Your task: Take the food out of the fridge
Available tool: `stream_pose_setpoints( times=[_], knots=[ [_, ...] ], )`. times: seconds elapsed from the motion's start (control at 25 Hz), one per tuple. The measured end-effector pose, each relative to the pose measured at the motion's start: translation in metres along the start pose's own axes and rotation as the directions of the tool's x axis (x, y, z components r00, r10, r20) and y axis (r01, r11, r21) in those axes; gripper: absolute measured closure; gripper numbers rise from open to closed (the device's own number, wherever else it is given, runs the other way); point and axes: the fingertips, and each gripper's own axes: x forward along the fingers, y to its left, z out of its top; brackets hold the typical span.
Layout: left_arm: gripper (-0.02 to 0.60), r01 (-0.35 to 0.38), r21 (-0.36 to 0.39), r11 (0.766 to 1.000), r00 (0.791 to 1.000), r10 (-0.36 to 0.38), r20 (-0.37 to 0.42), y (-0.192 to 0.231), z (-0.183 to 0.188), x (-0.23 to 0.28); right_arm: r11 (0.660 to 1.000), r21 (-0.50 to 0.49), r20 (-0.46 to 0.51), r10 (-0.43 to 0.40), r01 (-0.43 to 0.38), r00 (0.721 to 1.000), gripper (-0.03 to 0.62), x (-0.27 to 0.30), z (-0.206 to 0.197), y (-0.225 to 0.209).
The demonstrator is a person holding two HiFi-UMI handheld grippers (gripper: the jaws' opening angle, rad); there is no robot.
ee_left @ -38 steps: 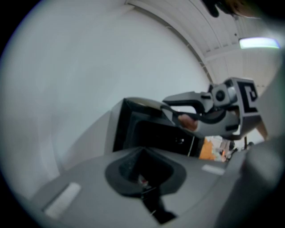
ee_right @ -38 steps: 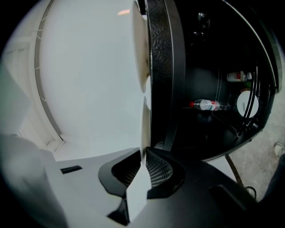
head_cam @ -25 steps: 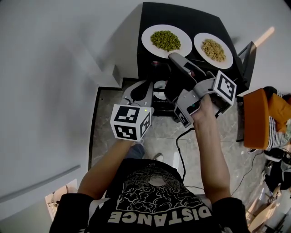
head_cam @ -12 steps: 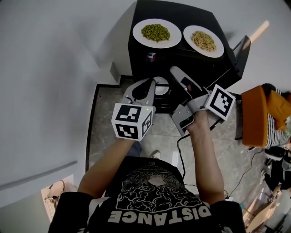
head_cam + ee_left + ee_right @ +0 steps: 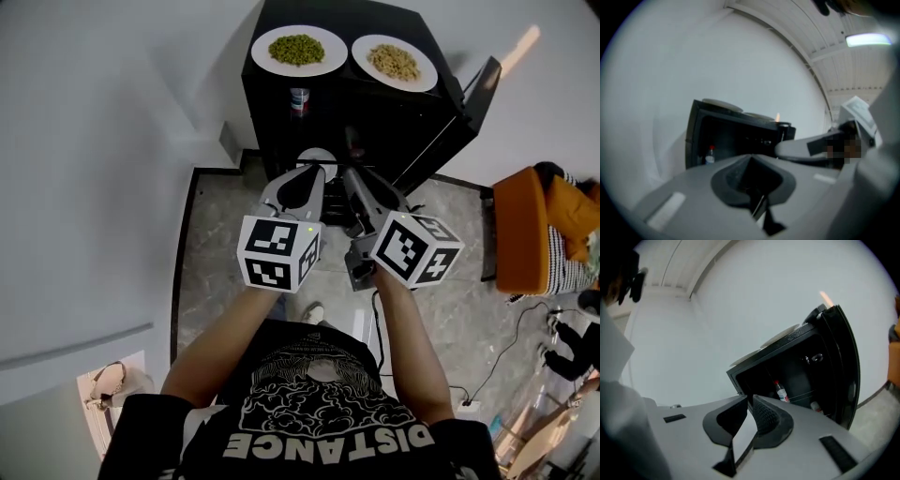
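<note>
Pointing side by side at a small black fridge, the left gripper and the right gripper are held out on bare forearms. They are close together without touching, and each carries a white cube printed with black square markers. The fridge is a boxy, glossy cabinet, and its door stands open to the right of the fingers.

Beyond and above the fingertips, two round white plates sit on its flat top. The plate of green peas lies ahead of the left fingers, and the plate of pale yellow food lies ahead of the right fingers. The two plates are side by side, not touching. Past the fingertips, inside the dark cabinet, a clear bottle with a red cap and a pale label stands upright on a shelf. Its print is too small to read. Lower down, just beyond the left fingertips, the edge of a white dish shows in the fridge opening.

The left fingers, smooth grey shells with dark pads, are pressed together with nothing between them. The right fingers have dark ribbed pads. They have just been closing and now stand a narrow gap apart, empty, with only white wall showing through. The right gripper is rolled, so the fridge looks tilted in its own view.

The person's black shirt reads "DISTANCE" in white capitals. Below the fingers is a grey stone floor.
</note>
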Motion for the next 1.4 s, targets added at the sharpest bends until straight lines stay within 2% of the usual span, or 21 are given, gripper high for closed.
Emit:
stream_pose_setpoints(
  times=[0.16, 0.32, 0.6, 0.88, 1.12, 1.4],
  knots=[
    [0.580, 0.010, 0.007, 1.000, 1.000, -0.010, -0.006, -0.015, -0.007, -0.002, 0.989, -0.140, -0.030, -0.060, 0.055, 0.998, 0.569, -0.011, -0.014, -0.005],
    [0.580, 0.022, 0.008, 1.000, 1.000, -0.021, -0.018, -0.028, -0.014, -0.003, 0.981, -0.181, -0.042, -0.080, 0.071, 0.996, 0.569, -0.021, -0.023, -0.009],
    [0.580, 0.024, -0.005, 1.000, 1.000, -0.024, -0.010, -0.035, -0.018, -0.005, 0.985, -0.158, -0.040, -0.075, 0.067, 0.996, 0.569, -0.030, -0.028, -0.016],
    [0.580, -0.003, -0.009, 1.000, 1.000, 0.003, -0.029, -0.026, -0.034, -0.003, 0.995, -0.093, -0.064, -0.024, 0.018, 0.998, 0.569, -0.025, -0.046, -0.026],
    [0.580, -0.036, -0.042, 0.998, 0.998, 0.034, -0.044, -0.012, -0.049, -0.009, 0.998, -0.061, -0.127, -0.009, 0.002, 0.992, 0.569, -0.015, -0.074, -0.030],
    [0.580, -0.050, -0.078, 0.996, 0.996, 0.044, -0.079, 0.020, -0.077, -0.016, 0.999, -0.034, -0.187, -0.026, 0.020, 0.982, 0.569, 0.013, -0.112, -0.036]
  ],
)
